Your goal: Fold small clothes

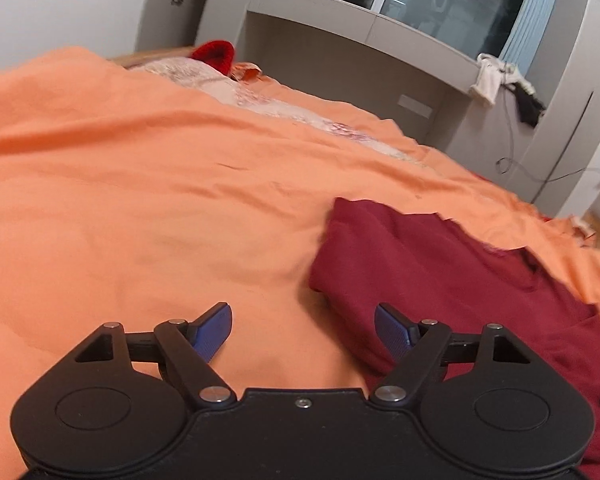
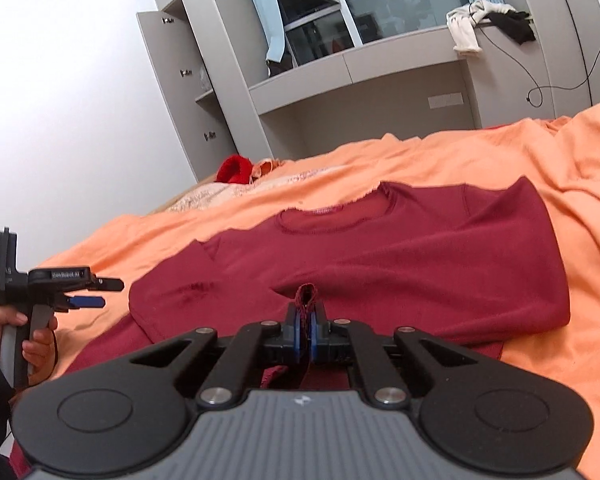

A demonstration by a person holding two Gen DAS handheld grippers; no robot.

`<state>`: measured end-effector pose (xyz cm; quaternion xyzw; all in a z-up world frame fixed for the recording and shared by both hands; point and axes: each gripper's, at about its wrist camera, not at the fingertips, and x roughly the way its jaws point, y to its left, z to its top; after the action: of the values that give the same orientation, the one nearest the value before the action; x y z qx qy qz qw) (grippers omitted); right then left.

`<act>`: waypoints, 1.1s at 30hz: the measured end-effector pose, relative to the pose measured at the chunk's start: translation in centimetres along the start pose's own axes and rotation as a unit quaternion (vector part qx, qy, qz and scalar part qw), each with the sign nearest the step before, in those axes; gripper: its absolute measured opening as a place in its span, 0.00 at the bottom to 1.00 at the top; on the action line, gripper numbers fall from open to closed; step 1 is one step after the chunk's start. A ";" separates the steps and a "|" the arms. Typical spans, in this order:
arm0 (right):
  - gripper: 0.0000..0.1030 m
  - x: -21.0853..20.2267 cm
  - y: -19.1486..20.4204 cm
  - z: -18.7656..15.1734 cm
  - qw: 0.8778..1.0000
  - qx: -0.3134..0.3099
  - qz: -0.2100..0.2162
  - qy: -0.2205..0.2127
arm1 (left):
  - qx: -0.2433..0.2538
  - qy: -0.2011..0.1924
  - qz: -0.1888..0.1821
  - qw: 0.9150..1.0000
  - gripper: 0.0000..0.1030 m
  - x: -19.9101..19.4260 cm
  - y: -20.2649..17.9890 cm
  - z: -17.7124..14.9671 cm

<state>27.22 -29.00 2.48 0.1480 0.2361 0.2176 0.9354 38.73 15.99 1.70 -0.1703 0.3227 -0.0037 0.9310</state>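
Dark red shirt (image 2: 380,264) lay flat on the orange bedsheet (image 2: 500,160), neckline away from the person, one sleeve already turned in over the body. The near hem was bunched up at the middle, where the right gripper (image 2: 306,320) was clamped shut on a pinch of the red fabric; a small peak of cloth stuck up between its blue pads (image 2: 296,332).

Judged step: lifting the hem to fold the shirt. To do it well, the left side likely needs a matching grip on the hem, so the edge rises level rather than from one point, which would drag the fabric into a ridge. Keeping the lift low would keep the sleeve fold from slipping.

The left gripper (image 1: 303,326) was released, jaws wide apart, nothing between them. It hovered over the sheet with the shirt's edge just beside its right-hand pad; contact can't be told. In the right wrist view it sat off the shirt's left side, held by the person's hand (image 2: 32,340).

Red knit item (image 2: 234,168) far up the bed, untouched.
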 end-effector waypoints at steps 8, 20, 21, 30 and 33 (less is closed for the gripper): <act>0.05 0.0 -0.2 -0.1 1.000 0.007 0.011 0.000 | -0.060 0.026 -0.019 0.998 0.29 2.4 -0.4 0.7; 0.05 0.7 1.2 -0.5 0.999 -0.032 0.022 0.016 | -0.084 -0.021 0.017 0.996 0.03 1.4 -0.6 1.0; 0.05 1.0 1.4 -0.7 0.999 -0.039 0.019 0.022 | -0.078 -0.011 0.026 0.997 0.03 1.8 -0.8 0.7; 0.12 0.6 1.4 -1.3 0.998 -0.044 0.009 0.034 | -0.033 -0.011 0.057 0.998 0.44 0.9 -1.4 0.4; 0.36 0.0 1.5 -1.3 0.998 -0.048 0.005 0.029 | -0.013 -0.023 0.066 0.997 0.60 -0.2 -2.0 0.3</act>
<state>26.09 -27.47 1.95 0.0974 0.2513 0.2371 0.9334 38.95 14.24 2.73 -0.1605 0.3117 0.0659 0.9342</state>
